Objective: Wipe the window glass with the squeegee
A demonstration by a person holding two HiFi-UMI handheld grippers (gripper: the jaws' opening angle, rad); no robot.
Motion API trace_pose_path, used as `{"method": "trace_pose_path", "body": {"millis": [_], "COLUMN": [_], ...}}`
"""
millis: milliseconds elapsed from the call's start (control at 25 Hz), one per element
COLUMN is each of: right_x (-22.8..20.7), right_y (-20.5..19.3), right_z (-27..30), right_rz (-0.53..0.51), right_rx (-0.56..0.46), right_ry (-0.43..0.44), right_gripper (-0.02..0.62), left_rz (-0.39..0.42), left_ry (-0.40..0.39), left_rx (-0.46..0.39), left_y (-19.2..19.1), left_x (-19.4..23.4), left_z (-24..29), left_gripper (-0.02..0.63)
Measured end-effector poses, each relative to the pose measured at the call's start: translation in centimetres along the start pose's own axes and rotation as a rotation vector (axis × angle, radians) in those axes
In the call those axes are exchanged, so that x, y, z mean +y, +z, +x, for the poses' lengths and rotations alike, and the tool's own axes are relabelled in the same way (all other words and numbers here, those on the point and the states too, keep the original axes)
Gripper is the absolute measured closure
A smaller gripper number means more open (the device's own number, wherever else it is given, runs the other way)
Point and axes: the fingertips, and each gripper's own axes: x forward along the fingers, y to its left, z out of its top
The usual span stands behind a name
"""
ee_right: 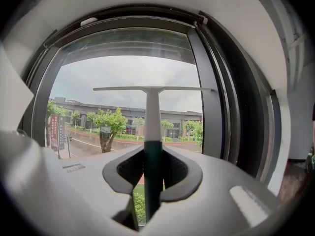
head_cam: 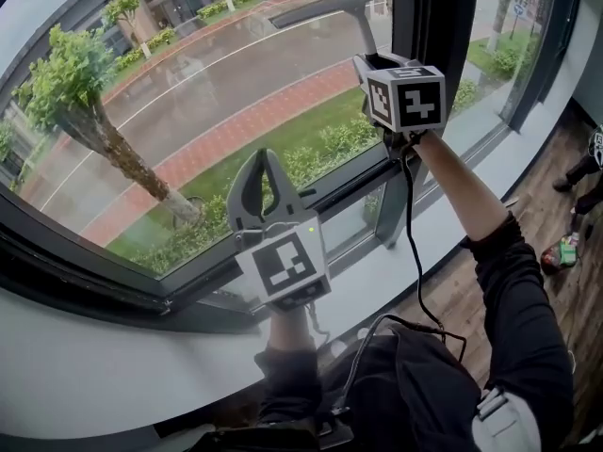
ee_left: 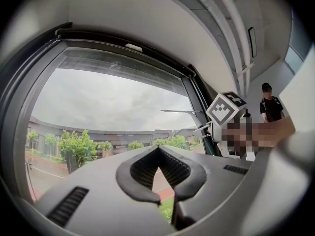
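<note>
The squeegee (ee_right: 152, 127) is in the right gripper (ee_right: 152, 154), up at the right side of the pane. Its long handle (ee_right: 152, 176) runs straight out along the jaws towards the glass (ee_right: 123, 68), dark green where the pads clamp it and white further out. The blade (ee_right: 123, 89) crosses the far end, level, like the top of a T. From the head view the squeegee (head_cam: 330, 4) sits high against the window with the right gripper (head_cam: 369, 64) under it, arm stretched, but I cannot tell whether the blade touches the pane. The left gripper (head_cam: 263, 158) is lower and nearer the sill (head_cam: 94, 365). Its jaws meet at the tips with nothing between them, which its own view (ee_left: 158, 150) confirms. Readable writing is scarce: a red sign (ee_right: 54, 132) stands outside by the road, its characters too small to make out, and each cube (head_cam: 407, 97) carries only black-and-white squares. Only the left gripper view shows a person (ee_left: 270, 107) in black standing off to the right, and it also catches the right gripper's cube (ee_left: 225, 108) from the side. Only the head view shows the wooden floor (head_cam: 556, 205) and the leaning tree (head_cam: 104, 130) below.
</note>
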Motion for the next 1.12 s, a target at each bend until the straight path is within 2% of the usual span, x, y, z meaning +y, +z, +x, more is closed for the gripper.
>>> {"method": "trace_pose_path", "body": {"millis": [320,1120], "right_x": [-0.1,0.8], "right_y": [-3.2,-8.8], "right_z": [0.0,0.1], "right_rz": [0.013,0.051], "right_rx": [0.037,0.117], "right_ry": [0.007,0.016], "right_gripper": [0.523,0.523], "left_rz": [-0.004,-0.009], "left_ry": [-0.02,-0.156], "left_rx": [0.024,0.113], "left_y": [-1.5,-5.3], "left_x": [-1.2,-5.5], "left_z": [0.0,0.3], "left_gripper": [0.606,0.606]}}
